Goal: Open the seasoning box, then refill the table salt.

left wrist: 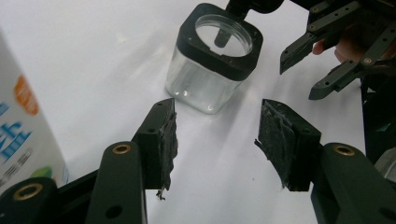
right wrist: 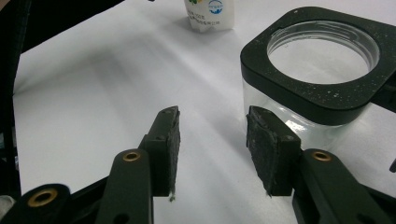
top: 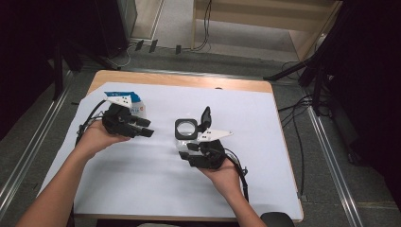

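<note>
While both tongs, left tongs (left wrist: 215, 140) and right tongs (right wrist: 212, 149), stand half open and empty, approach is underway; next, one must straddle the glass jar (top: 186, 129) squarely.

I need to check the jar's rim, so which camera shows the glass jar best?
The left gripper view: the whole glass jar shows there, black square rim and clear walls, standing upright on the white sheet. The right gripper view shows it close but cut off at the edge. The high view shows it small from above.
</note>
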The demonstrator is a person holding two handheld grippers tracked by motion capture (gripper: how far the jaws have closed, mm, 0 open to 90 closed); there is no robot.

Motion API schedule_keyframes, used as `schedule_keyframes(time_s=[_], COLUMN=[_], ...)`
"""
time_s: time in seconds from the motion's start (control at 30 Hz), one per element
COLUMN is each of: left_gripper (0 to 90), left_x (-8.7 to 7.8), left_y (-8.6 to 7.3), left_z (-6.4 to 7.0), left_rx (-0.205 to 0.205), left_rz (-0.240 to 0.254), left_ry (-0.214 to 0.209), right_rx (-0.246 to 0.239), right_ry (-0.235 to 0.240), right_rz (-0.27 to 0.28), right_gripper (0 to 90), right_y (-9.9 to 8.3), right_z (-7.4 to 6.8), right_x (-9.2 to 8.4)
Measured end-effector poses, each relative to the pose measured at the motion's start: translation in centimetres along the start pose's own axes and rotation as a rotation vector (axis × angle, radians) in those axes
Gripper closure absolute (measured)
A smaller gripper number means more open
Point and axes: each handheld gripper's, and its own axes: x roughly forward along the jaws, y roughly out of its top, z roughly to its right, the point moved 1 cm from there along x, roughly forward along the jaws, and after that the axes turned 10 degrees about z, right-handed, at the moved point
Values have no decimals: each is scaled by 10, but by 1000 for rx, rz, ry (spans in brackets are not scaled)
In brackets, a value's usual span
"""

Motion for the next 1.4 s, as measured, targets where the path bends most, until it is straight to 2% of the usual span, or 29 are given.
schedule_keyframes(time_s=[0.33,0.53,1.0,1.13,1.23,1.27,1.4], left_gripper=[455,457,467,469,470,473,473], left_x=[-12,-29,-60,-71,-78,-79,-85], left_y=[-7,-12,-22,-23,-24,-24,-21], left_z=[-10,-19,-38,-44,-48,-49,-55], left_rx=[-13,-40,-68,-84,-79,-78,-91], left_rz=[-6,26,39,56,31,43,47], left_ry=[32,60,158,182,224,232,235], right_rx=[13,17,16,16,17,19,28], right_ry=[9,19,29,31,31,30,28], right_rz=[-14,-12,-21,-26,-26,-26,-25], right_gripper=[560,560,560,559,559,558,558], right_y=[-1,-1,-1,-2,-2,-2,-2], right_z=[4,2,3,3,3,4,4], right_x=[3,2,6,7,7,7,7])
